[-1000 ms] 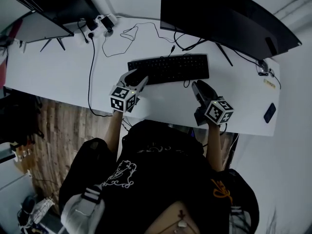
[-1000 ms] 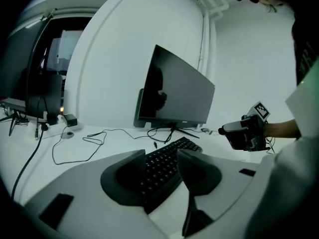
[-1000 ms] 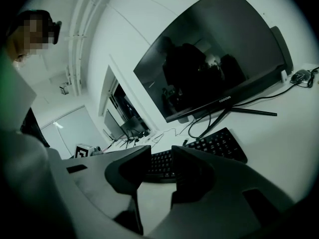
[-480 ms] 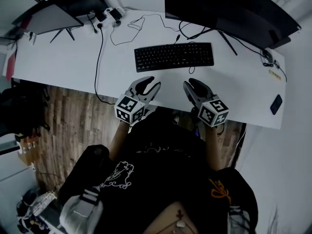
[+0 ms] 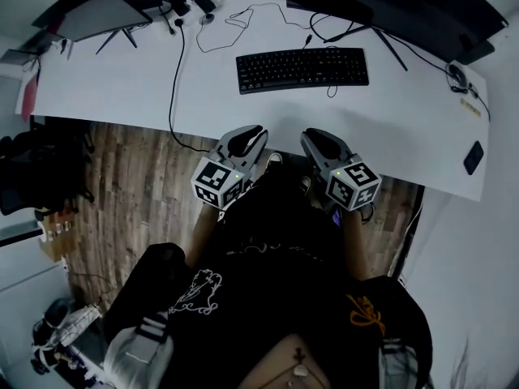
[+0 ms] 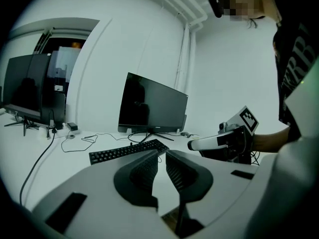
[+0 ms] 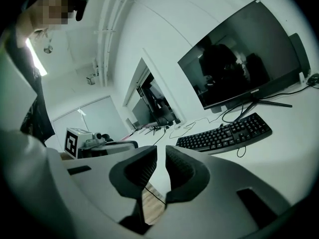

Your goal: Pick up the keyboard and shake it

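L tongs (image 6: pixel 162 154): nearly pressed together, thin gap left. They've just been closing, nothing betw. the pads.
R tongs (image 7: pixel 161 151): same here, almost together w/ a slim gap. Just been closing, nothing in them.
keyboard (image 5: pixel 302 69): I see it flat on the table (image 5: pixel 122 83), in the far half, in front of the big monitor (image 5: pixel 422 6). Black, long side roughly along the table's edge. Neither tongs touch it, well apart from both.
tongs' spot: side by side at the table's near edge, close to the person (image 5: pixel 276 241), tips aimed toward the keyboard.
cable (image 5: pixel 172 79): thin, black, runs from the back of the table across to the near edge & drops off.
other: 2nd screen (image 5: pixel 97 14) at back-left corner, small dark flat thing (image 5: pixel 473 157) at the table's right end, wood floor (image 5: pixel 130 193) below.
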`<state>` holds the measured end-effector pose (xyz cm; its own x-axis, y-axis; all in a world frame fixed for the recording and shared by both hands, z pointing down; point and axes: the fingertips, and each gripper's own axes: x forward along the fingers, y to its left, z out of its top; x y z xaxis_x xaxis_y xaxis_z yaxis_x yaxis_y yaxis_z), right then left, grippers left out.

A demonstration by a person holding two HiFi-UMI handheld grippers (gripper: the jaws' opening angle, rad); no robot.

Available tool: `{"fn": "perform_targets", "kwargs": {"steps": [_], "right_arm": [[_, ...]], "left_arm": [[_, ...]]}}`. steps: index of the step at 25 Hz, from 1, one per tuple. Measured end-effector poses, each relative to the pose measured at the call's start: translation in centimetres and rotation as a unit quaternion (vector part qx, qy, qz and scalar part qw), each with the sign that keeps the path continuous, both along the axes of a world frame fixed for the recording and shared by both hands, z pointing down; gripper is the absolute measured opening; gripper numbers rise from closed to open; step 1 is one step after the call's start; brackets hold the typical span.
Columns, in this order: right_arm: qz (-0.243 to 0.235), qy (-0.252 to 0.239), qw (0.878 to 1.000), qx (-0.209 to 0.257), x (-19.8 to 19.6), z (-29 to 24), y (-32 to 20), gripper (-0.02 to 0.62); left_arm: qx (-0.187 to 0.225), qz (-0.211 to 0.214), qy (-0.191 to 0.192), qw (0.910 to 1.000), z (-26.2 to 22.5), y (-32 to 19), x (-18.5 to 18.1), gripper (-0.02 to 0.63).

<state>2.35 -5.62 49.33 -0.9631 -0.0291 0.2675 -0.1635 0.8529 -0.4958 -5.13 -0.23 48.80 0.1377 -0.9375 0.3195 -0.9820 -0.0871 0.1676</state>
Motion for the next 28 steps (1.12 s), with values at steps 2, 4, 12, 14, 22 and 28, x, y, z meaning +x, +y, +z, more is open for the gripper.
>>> {"fn": "perform_targets", "kwargs": {"steps": [2,4,12,14,22,28], "right_arm": [[-0.008,-0.003,1.0,0.003,-0.3,-0.3,0.7,0.049],[-0.015,-0.004,1.0,0.009,-0.8,-0.6,1.4,0.049],[-0.022,-0.014,0.999,0.028,-3.1,-2.3,3.7,0.016],[-0.022,-0.015,0.999,0.033,-3.9,-2.7,4.7,0.007],[-0.023,-0.023,0.998,0.045,-6.1,-4.2,9.4,0.003],[-0.017,-0.025,0.997,0.064,-6.8,-5.0,12.0,0.01]], "left_arm": [[0.008,-0.002,-0.003,1.0,-0.5,0.3,0.0,0.058],[0.015,-0.004,-0.005,0.9999,-1.1,0.6,-0.3,0.053],[0.023,-0.013,-0.025,0.9993,-2.9,3.7,-2.4,0.038],[0.024,-0.012,-0.037,0.9989,-3.5,5.0,-2.8,0.038],[0.036,-0.007,-0.038,0.9986,-4.7,9.9,-3.9,0.037],[0.049,0.001,-0.03,0.9983,-5.3,12.6,-4.1,0.037]]}}
